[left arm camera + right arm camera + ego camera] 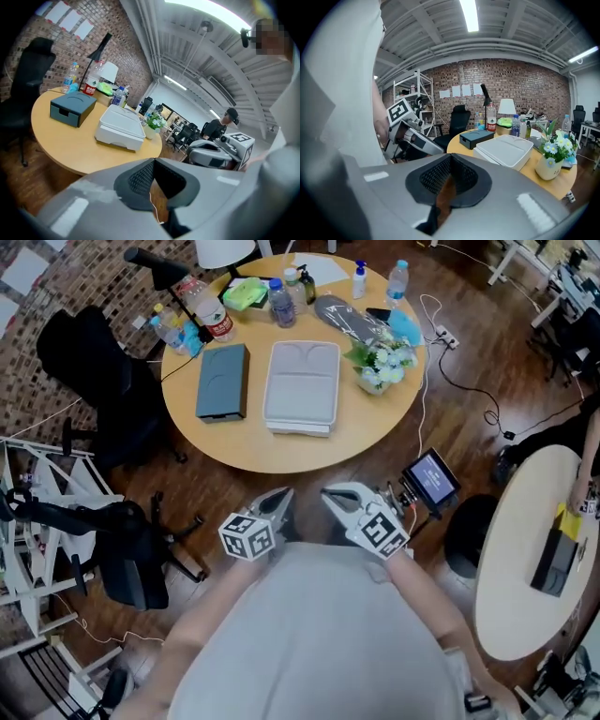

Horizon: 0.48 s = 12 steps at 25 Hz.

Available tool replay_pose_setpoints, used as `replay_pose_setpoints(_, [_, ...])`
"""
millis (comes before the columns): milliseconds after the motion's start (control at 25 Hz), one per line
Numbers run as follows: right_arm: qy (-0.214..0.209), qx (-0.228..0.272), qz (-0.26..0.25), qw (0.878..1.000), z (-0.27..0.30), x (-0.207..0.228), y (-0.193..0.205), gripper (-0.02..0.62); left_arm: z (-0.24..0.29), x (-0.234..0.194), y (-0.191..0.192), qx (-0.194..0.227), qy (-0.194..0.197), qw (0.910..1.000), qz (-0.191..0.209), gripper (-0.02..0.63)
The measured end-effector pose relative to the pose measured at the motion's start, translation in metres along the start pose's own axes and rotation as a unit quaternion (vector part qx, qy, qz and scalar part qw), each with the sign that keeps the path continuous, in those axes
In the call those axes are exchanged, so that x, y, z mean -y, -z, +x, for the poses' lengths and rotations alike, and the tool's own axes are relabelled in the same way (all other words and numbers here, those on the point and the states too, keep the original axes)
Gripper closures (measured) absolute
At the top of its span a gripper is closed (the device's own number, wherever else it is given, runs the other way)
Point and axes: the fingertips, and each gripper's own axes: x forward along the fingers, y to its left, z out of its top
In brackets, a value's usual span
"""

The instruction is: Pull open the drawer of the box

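- The dark box (222, 381) lies flat on the round worktop (281, 451), toward its 9 o'clock side; its drawer (63, 112) sits flush, shut.
- A white case (302, 385) lies just beside the box at its 3 o'clock, with a flower pot (380, 367) further along.
- The left tool (279, 502) and right tool (337, 497) hang off the worktop's 6 o'clock edge, well apart from the box, both closed on nothing.

I see a round light-wood table (281, 451). Near its middle, a slate-blue rectangular box (222, 382) lies just beside a flat white plastic case (302, 385). A small pot of white flowers (380, 367) stands toward the right edge, with clear plastic bottles (281, 302) along the far edge.
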Motion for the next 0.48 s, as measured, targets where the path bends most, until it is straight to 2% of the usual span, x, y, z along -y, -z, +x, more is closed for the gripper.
replay_pose_setpoints(160, [0.015, -0.006, -0.004, 1.0, 0.012, 0.011, -0.008, 0.592, 0.004, -0.019, -0.001, -0.013, 0.009, 0.9991, -0.039, 0.6])
replay_pose_setpoints(320, [0.031, -0.028, -0.013, 0.999, 0.018, 0.023, -0.011, 0.592, 0.016, -0.032, -0.008, -0.008, 0.024, 0.9966, -0.079, 0.6])
replay_pose_setpoints(480, [0.039, -0.045, -0.016, 0.998, 0.025, 0.033, -0.013, 0.592, 0.033, -0.048, -0.009, 0.004, 0.03, 0.9899, -0.138, 0.6])
